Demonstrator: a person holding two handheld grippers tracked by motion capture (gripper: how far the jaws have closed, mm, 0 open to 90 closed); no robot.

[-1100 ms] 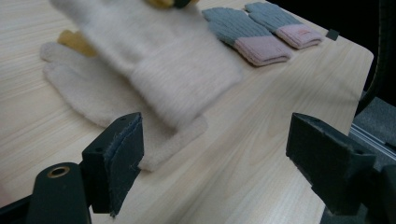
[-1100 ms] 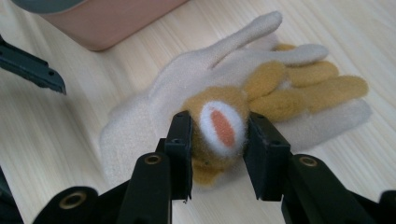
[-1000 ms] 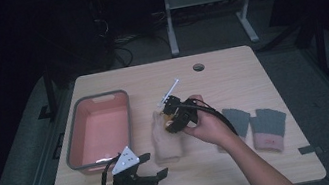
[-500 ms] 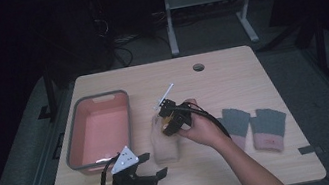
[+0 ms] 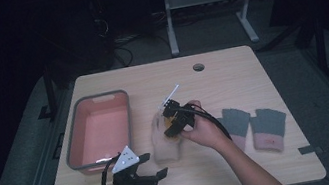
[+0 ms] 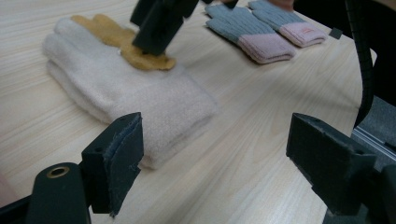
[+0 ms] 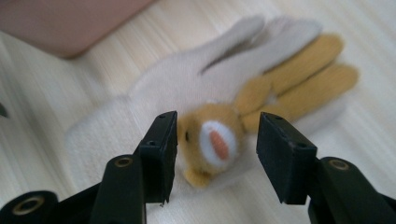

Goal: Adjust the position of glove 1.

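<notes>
A cream glove (image 5: 164,148) with a tan animal face lies on the wooden table (image 5: 231,81), just right of the pink bin. My right gripper (image 5: 171,129) points down at it. In the right gripper view its jaws (image 7: 217,119) have just been opening and stand apart on either side of the tan face (image 7: 219,140), pads off the cloth. My left gripper (image 5: 157,164) rests near the front edge. It is open (image 6: 217,123), with the glove's cuff (image 6: 154,102) just ahead of it and nothing between its jaws.
A pink bin (image 5: 101,133) with a grey rim stands at the left, nothing inside. Two grey gloves with pink cuffs (image 5: 236,123) (image 5: 270,128) lie flat at the right. A cable hole (image 5: 198,67) is at the table's far edge.
My right gripper has sunk a little onto the cream glove and its jaws have spread. The left gripper has stayed put.
</notes>
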